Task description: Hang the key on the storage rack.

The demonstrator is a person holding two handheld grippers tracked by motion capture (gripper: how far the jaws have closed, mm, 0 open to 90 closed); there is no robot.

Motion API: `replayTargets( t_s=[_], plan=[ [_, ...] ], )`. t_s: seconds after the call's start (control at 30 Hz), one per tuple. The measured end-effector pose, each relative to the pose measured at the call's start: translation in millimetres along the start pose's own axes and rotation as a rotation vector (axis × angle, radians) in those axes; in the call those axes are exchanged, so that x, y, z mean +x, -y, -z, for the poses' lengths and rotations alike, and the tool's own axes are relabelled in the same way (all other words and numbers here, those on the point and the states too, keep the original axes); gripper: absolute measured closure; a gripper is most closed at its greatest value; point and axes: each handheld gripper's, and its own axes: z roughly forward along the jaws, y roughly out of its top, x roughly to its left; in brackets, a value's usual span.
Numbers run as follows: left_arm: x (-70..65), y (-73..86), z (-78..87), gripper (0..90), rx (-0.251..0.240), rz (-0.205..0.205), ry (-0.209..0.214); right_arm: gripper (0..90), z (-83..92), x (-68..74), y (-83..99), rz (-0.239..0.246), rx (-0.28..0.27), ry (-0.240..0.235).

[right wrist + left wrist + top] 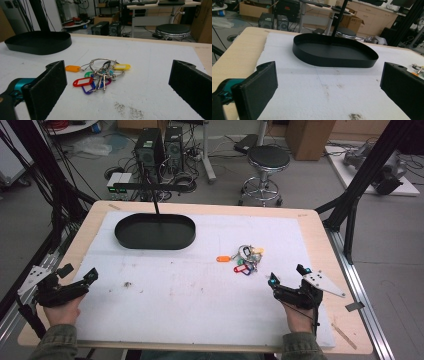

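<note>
Table [320,227]: light wood top, most of it covered by a white mat [200,290] with a few brown stains and a small dark speck of debris [128,284] left of centre.

Tray [155,231]: black, oval, shallow, empty, on the far left part of the mat. A thin black post [156,202] rises at its far rim. In the left gripper view the tray [334,52] lies straight ahead, nothing between it and the jaws.

Left gripper [80,279]: at near left edge of table, held in a hand [62,312], jaws spread wide, nothing between them.

Right gripper [289,275]: near right on the mat, held in a hand [299,317], jaws spread wide and empty.

Keys [246,260]: bunch on wire rings with coloured tags, on the mat right of centre, just beyond the right gripper and well apart from the tray. In the right gripper view the keys [101,73] lie between and ahead of the jaws, untouched; orange tag [73,68] sticks out left, yellow tag [121,66] right, red tag [83,82] nearest. Grey grit [128,110] on the mat just in front.

Beyond the table: stool [267,162], computer towers [159,147], cables on the floor.
</note>
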Motion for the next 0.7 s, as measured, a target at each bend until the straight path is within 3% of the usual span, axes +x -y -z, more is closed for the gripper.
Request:
replayTargets(
  t_s=[0.57, 0.7],
  plan=[
    [-3.4, 0.2, -2.8, 1.7, 0.010, -0.029, 0.008, 0.5, -1.7, 0.7, 0.7, -0.004, 0.012, -0.002],
    [-3.9, 0.2, -3.1, 1.7, 0.009, -0.028, 0.012, 0.5, -5.2, 0.5, 1.5, 0.000, 0.041, 0.004]
  ],
)
